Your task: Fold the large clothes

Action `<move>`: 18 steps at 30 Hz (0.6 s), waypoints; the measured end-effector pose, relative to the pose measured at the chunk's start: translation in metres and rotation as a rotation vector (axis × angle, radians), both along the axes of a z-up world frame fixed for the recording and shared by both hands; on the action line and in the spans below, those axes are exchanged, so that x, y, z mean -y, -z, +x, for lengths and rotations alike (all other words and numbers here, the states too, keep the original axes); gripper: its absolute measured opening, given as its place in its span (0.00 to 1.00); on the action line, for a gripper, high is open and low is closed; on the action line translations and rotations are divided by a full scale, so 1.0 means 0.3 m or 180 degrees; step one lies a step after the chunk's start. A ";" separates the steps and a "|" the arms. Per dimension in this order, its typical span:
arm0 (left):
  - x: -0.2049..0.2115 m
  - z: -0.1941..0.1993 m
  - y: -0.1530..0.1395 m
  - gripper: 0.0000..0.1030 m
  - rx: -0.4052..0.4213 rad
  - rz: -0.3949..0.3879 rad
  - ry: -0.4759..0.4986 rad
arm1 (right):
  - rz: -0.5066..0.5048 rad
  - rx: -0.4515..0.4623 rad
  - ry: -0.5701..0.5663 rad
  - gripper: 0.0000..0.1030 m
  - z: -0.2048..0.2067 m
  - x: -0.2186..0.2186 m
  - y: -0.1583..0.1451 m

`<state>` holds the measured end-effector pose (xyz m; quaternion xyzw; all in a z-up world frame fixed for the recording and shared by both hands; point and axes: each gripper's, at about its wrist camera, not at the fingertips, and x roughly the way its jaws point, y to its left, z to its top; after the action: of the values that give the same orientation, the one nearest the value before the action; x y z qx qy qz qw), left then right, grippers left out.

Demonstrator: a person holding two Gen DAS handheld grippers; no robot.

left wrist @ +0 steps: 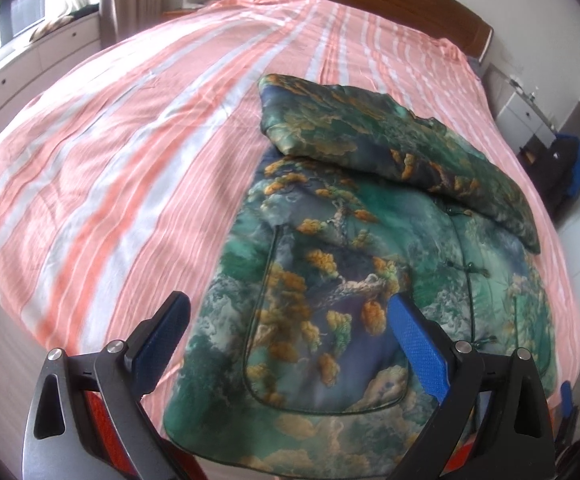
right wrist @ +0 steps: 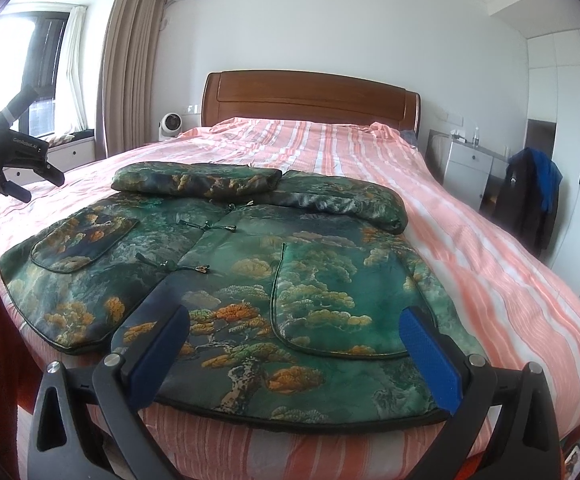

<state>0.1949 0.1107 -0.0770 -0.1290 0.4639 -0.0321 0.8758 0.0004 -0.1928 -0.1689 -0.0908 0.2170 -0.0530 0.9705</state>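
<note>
One jacket (right wrist: 250, 264) – padded, green landscape print – lies front-up on the bed (right wrist: 470, 216), hem at the near edge, both sleeves already folded across the chest. 2 sleeves, 2 patch pockets, approx. 4 knot fasteners visible down the front.

Left gripper (left wrist: 290, 344) hovers over the hem by one pocket, jaws wide apart, holding nothing. Right gripper (right wrist: 296, 346) likewise spread open above the hem at the other pocket, nothing in it.

Risks, as I judge them:
- fabric looks slick & thick, so a shallow pinch at the hem could slip out mid-lift
- lifting the hem unevenly w/ the 2 grippers would skew the fold
- folded sleeves sit loose on top – a quick flip could slide them off and undo that step
- hem overhangs the bed edge slightly, so a tug toward the person may drag the whole garment off.
</note>
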 end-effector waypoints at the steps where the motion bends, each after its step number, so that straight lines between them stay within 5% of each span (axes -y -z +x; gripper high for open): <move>1: -0.003 -0.003 -0.002 0.96 0.0013 -0.0001 -0.0010 | -0.0002 0.0002 -0.0001 1.00 0.000 0.000 0.000; 12: -0.047 -0.018 0.008 0.97 0.0071 0.0008 -0.0119 | -0.0055 -0.0077 -0.0051 1.00 0.008 -0.015 0.010; 18: -0.098 -0.031 0.024 0.97 0.0114 -0.0113 -0.0267 | 0.0767 -0.0649 -0.0437 1.00 0.194 0.111 -0.120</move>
<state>0.1857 0.1400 -0.0841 -0.1632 0.4418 -0.0059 0.8821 0.0586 -0.2262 -0.1330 0.0067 0.3124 0.0493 0.9487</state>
